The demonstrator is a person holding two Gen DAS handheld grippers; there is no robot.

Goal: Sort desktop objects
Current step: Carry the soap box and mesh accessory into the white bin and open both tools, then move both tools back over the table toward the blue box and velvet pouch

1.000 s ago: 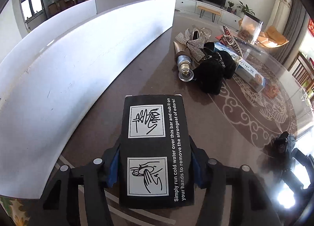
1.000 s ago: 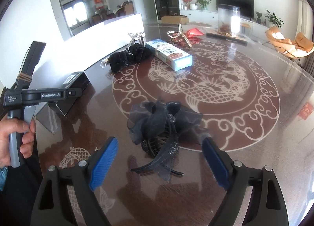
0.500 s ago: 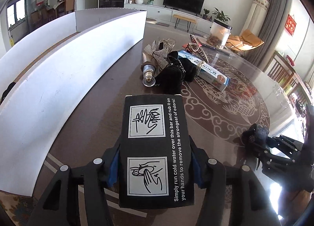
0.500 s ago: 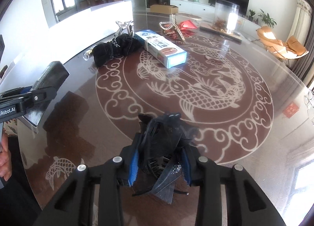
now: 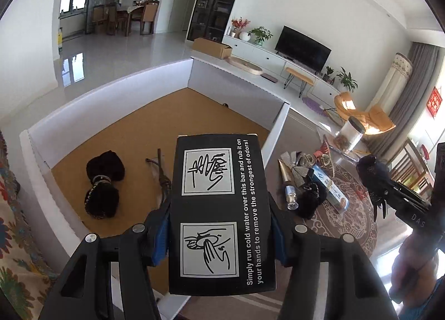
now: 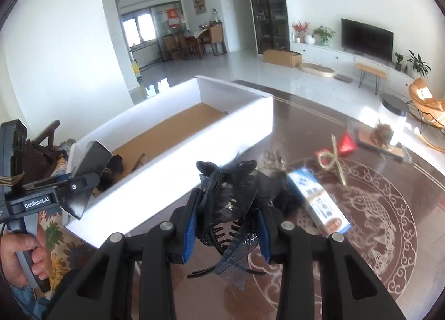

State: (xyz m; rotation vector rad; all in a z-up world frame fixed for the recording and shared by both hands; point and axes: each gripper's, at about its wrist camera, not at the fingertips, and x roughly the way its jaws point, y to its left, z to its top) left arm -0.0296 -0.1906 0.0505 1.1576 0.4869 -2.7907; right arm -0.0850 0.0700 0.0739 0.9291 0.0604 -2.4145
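Black card of the soap-bar box fills the near middle of the left wrist view, clenched between the blue pads of the left gripper, which holds it above the near wall of the white tray. Only the two side faces are pinched, so a quick tilt could let the smooth box slide out before it is over the brown floor. In the right wrist view the right gripper is grasping the black bow hair clip; its loose ribbon hangs at 6 o'clock and could catch on the tray wall at 10 o'clock. Further, at 9 o'clock in the tray, a black scrunchie already lies; at 3 o'clock the blue carton waits on the table
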